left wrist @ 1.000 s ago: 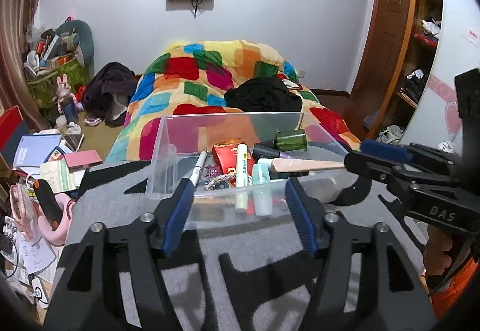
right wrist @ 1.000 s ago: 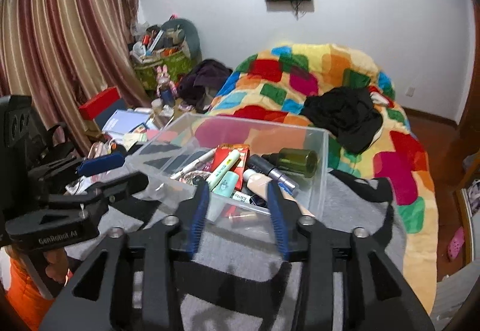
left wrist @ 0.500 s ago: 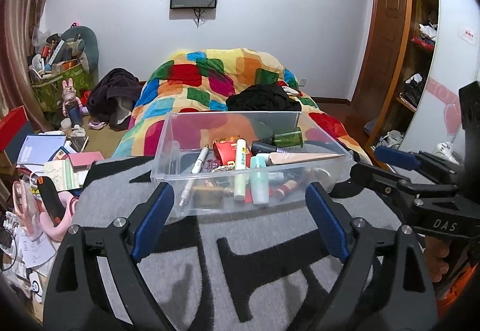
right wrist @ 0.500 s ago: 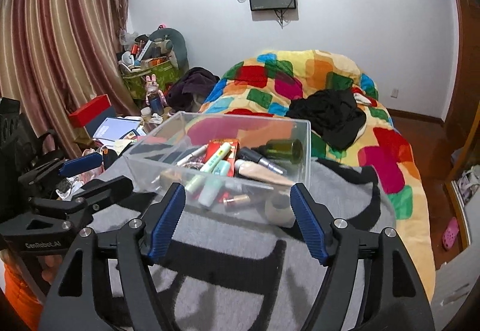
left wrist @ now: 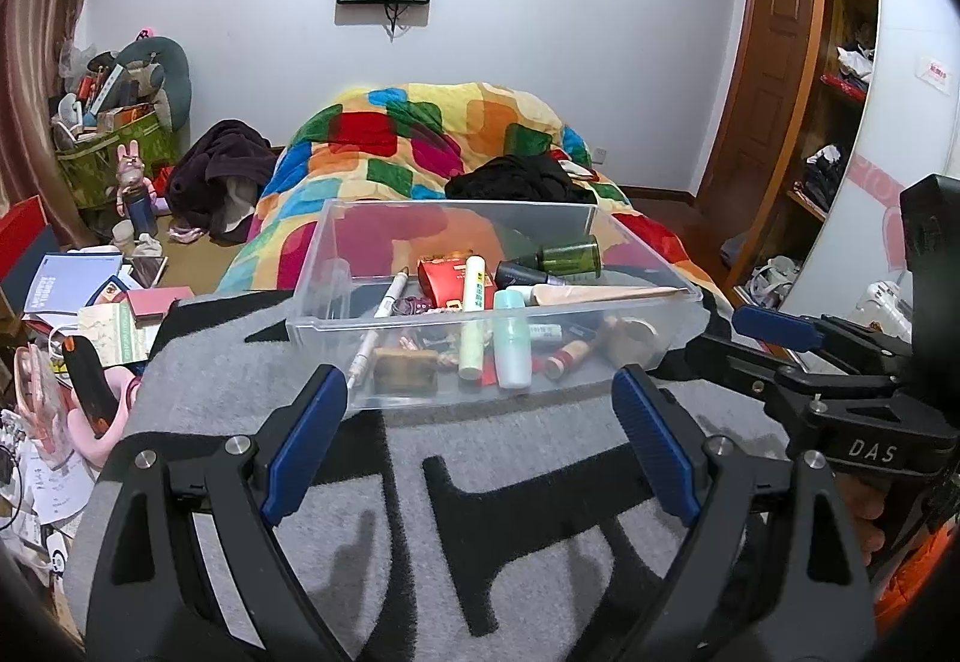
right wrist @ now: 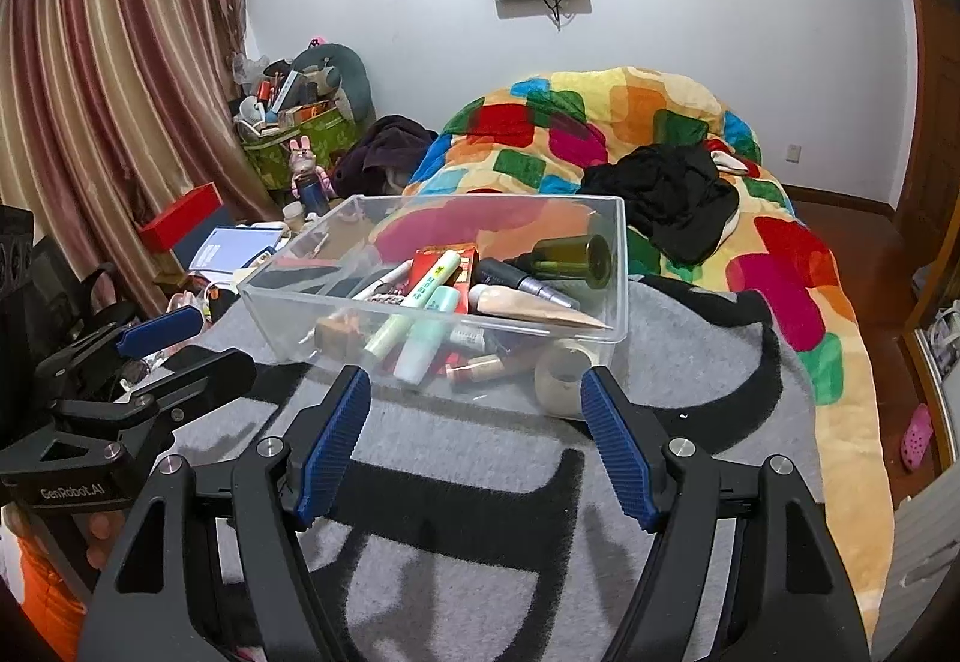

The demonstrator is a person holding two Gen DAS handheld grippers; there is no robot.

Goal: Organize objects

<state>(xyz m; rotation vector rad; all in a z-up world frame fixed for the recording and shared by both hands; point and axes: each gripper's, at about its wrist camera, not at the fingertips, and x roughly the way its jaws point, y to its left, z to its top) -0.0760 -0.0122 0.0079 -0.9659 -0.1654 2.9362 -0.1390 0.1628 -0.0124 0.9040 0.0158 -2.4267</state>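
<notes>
While set on grey-and-black blanket (left wrist: pixel 540 482), clear bin (left wrist: pixel 336 266) near foot of bed with patchwork quilt (left wrist: pixel 420 134). Contents: green bottle (left wrist: pixel 570 255), red packet (left wrist: pixel 441 281), pale-green tube (left wrist: pixel 474 314), mint bottle (left wrist: pixel 512 338), white pen (left wrist: pixel 384 314) leaning on near-left wall. Left gripper (left wrist: pixel 480 446): jaws wide apart, empty, just short of bin's near edge. Right gripper (right wrist: pixel 477 443): jaws apart, empty, short of bin's near-right corner. Bare blanket between both and bin. Clutter on floor, far left.
</notes>
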